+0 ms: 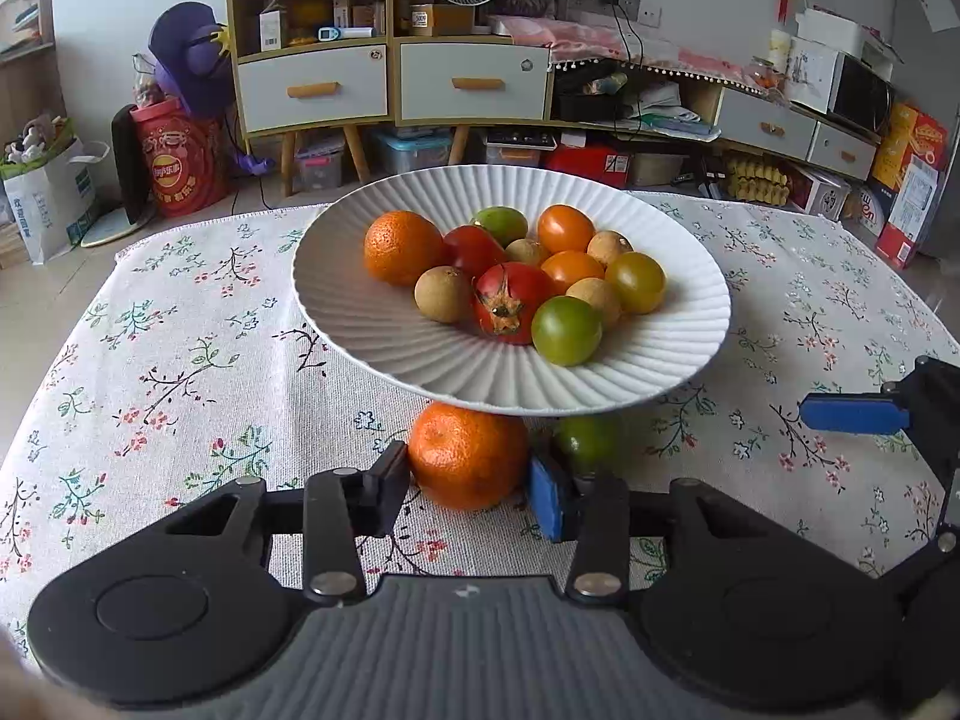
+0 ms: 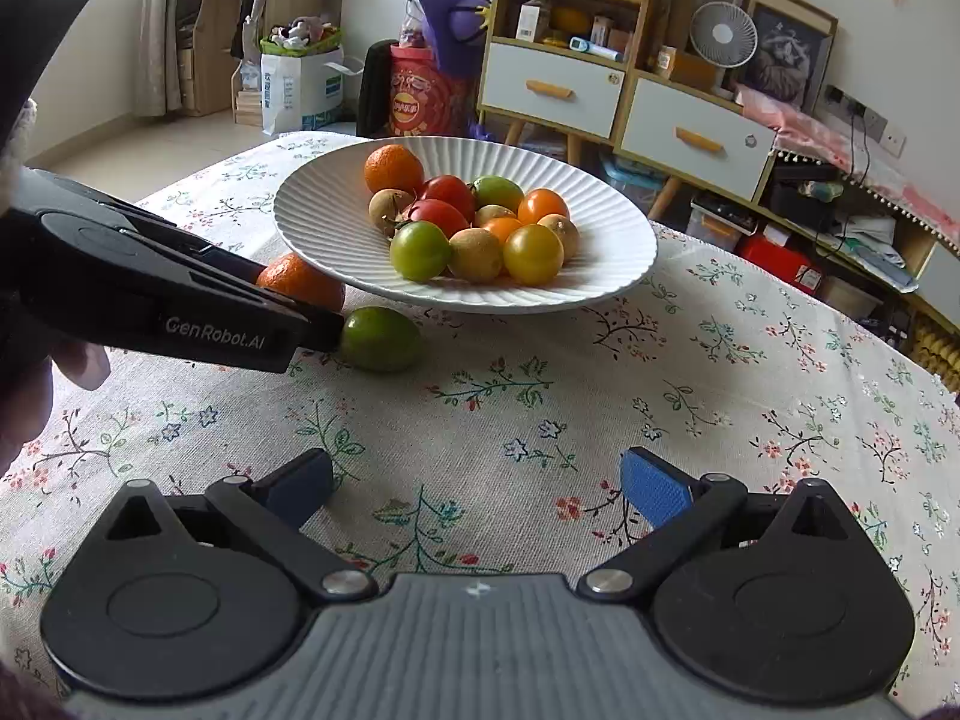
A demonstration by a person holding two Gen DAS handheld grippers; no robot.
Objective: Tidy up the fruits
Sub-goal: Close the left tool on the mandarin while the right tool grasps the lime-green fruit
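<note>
The left gripper (image 1: 468, 483), black with blue ribbed pads, has its fingers pressed on both sides of a dimpled round orange mandarin (image 1: 468, 456) on the flower-printed woven tablecloth (image 1: 180, 372), just beside one smooth green lime (image 2: 381, 339). The right gripper (image 2: 477, 489) hangs wide open, holding nothing. Beyond, a ribbed white ceramic plate (image 1: 384, 324) carries one more mandarin, glossy tomatoes and tan round longans.

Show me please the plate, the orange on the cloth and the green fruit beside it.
plate (image 1: 384, 324), left wrist view, bare ribbed inside
orange (image 1: 465, 459), left wrist view, front peel
green fruit (image 2: 379, 339), right wrist view, middle
</note>
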